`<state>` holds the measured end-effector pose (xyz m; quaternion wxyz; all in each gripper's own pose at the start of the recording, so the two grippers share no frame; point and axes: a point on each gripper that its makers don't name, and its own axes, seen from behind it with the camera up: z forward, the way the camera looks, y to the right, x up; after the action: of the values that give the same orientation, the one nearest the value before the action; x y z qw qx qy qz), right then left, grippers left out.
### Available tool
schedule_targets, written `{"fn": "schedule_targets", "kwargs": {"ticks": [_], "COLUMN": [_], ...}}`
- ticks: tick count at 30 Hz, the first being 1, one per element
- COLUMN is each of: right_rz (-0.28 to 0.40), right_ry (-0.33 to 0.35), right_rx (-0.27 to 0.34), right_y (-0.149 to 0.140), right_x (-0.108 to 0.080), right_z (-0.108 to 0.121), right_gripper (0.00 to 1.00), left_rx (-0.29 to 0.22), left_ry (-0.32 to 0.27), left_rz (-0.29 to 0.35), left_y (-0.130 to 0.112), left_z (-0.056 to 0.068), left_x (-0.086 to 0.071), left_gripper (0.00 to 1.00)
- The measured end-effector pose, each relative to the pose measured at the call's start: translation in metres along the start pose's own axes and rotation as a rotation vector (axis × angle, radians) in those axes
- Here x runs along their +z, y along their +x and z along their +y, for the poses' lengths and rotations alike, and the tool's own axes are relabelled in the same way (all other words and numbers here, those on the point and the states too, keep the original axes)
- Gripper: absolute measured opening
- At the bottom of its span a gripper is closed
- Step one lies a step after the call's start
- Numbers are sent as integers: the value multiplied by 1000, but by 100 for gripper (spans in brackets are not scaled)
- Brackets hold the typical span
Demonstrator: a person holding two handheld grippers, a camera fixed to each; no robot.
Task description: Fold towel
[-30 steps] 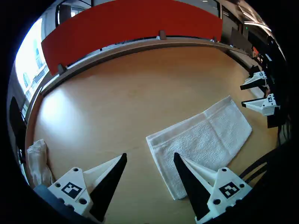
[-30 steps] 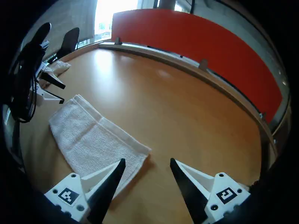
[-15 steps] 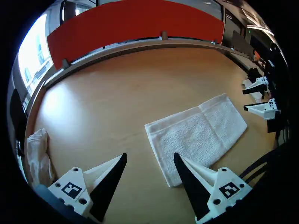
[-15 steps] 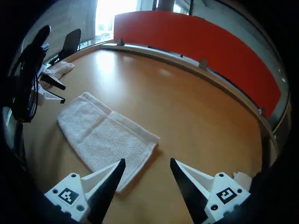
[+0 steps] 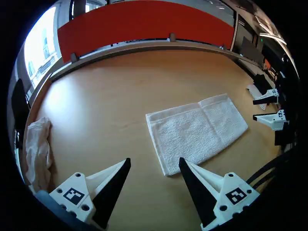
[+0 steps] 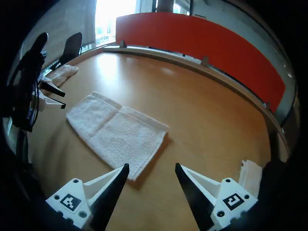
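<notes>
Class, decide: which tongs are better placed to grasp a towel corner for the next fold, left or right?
Right, narrowly. Both tongs are open and empty, but the near corner of the towel lies deeper between the right tongs than between the left tongs.

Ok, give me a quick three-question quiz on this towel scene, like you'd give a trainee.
1. True or false: the left gripper is shut on the towel.
2. The towel is: A) folded flat on the table; B) hanging off the edge; C) bunched in a heap.
3. What state is the right gripper in?

Key:
1. False. Its fingers are open and grip nothing.
2. A.
3. Open, holding nothing.
</notes>
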<state>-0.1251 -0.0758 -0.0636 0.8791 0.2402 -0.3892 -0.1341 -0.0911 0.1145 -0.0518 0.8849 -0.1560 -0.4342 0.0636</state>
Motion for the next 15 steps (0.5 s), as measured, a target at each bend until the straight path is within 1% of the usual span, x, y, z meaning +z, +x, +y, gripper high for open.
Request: {"fn": "schedule_targets", "kwargs": {"ticks": [5, 8, 15], "right_rz": [-4, -3, -9], "right_ry": [3, 10, 35], "right_rx": [-2, -13, -48], "right_y": [-4, -3, -3], "right_x": [-1, -1, 2], "right_z": [1, 0, -5], "right_gripper": [92, 92, 92], "left_rx": [-8, -22, -63], "left_ry": [8, 12, 40], "left_rz": [0, 4, 15], "left_y": [-5, -7, -13], "left_z": [0, -1, -9], "left_x": [-2, -4, -14], "left_gripper": [93, 93, 93]}}
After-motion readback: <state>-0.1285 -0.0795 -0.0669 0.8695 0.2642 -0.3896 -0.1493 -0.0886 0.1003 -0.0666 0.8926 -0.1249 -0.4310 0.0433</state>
